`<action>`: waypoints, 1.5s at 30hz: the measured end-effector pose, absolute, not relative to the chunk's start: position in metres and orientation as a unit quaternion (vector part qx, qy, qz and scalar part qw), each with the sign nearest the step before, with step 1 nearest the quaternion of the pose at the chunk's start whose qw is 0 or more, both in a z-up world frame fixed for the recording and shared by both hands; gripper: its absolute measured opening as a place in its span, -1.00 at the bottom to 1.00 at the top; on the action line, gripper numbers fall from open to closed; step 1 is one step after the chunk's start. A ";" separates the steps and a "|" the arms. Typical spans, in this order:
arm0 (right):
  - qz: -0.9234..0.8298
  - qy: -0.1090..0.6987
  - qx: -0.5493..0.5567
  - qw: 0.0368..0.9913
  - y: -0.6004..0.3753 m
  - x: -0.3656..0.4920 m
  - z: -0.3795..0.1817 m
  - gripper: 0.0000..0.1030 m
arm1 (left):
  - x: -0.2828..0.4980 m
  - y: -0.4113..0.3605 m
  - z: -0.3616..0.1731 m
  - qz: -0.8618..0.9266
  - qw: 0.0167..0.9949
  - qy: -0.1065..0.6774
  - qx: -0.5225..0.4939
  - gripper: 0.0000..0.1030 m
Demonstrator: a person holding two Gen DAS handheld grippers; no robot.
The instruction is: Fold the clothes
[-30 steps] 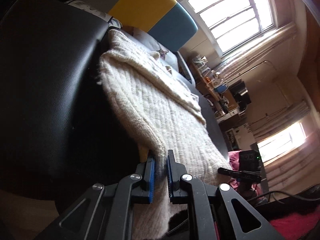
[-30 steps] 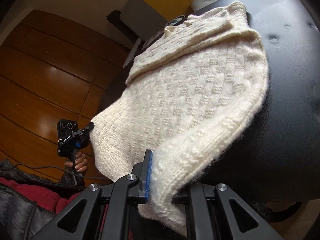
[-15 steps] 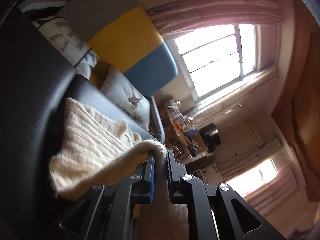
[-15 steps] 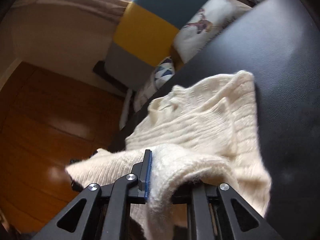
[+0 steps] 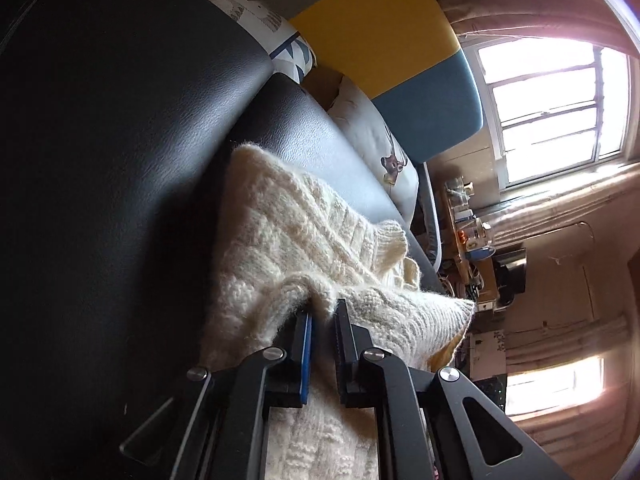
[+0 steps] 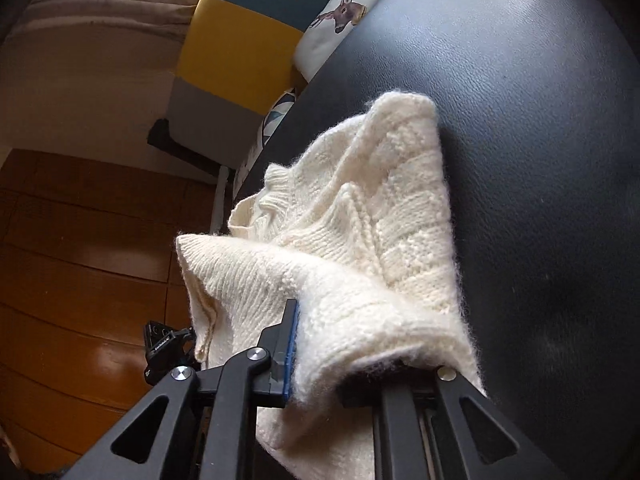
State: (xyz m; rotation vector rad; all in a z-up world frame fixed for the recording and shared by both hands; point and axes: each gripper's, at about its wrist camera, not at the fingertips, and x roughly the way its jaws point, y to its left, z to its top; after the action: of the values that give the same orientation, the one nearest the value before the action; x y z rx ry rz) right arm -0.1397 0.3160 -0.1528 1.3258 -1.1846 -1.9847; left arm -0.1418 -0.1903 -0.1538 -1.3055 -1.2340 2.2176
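A cream knitted sweater (image 5: 296,232) lies on a black leather sofa (image 5: 120,140), its lower half doubled over toward the collar (image 5: 390,236). My left gripper (image 5: 322,310) is shut on one corner of the hem, the knit pinched between its blue pads. In the right wrist view the same sweater (image 6: 392,208) bunches over my right gripper (image 6: 320,320), which is shut on the other hem corner. Wool hides its right finger. The left gripper's body (image 6: 162,348) shows beyond the cloth's left edge.
Patterned cushions (image 5: 384,152) and a grey, yellow and blue cushion (image 5: 384,36) stand at the sofa's far end. A cluttered shelf (image 5: 468,232) sits beyond under bright windows (image 5: 556,104). Wooden floor (image 6: 80,260) lies left of the sofa (image 6: 540,160).
Both grippers carried the hem forward over the sweater's body toward the collar and sank a little. The spread-out sweater is now doubled over, and both wrists have rolled.
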 end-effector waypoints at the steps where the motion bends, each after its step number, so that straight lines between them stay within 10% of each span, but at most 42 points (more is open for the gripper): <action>1: -0.719 -0.437 0.485 0.239 0.316 -0.135 -0.151 -0.70 | -0.131 -0.191 -0.154 0.767 0.143 -0.431 -0.453 -0.80; 11: -0.653 -0.481 0.478 0.336 0.293 -0.128 -0.119 0.29 | -0.059 -0.202 -0.142 0.716 0.174 -0.505 -0.449 -0.47; 21: -0.676 -0.573 0.393 0.246 0.325 -0.162 -0.130 0.33 | -0.074 -0.229 -0.150 0.666 0.165 -0.622 -0.377 -0.33; 37: -0.793 -0.300 0.484 0.215 0.252 -0.132 -0.104 0.33 | -0.109 -0.191 -0.119 0.838 0.135 -0.255 -0.464 0.04; 40: -0.796 -0.298 0.484 0.208 0.249 -0.136 -0.106 0.33 | -0.118 -0.177 -0.120 0.835 0.154 -0.234 -0.474 -0.07; 42: -0.811 -0.274 0.477 0.200 0.244 -0.139 -0.099 0.33 | -0.121 -0.169 -0.112 0.841 0.161 -0.218 -0.468 -0.80; 45: -0.833 -0.230 0.466 0.187 0.238 -0.144 -0.092 0.33 | -0.116 -0.169 -0.092 0.857 0.153 -0.223 -0.439 -0.89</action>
State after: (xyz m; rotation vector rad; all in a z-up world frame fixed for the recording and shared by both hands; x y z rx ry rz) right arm -0.1438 0.2380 -0.0916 1.3122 -0.6473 -2.3458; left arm -0.1165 -0.1692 -0.0915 -1.2603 -0.6405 2.4574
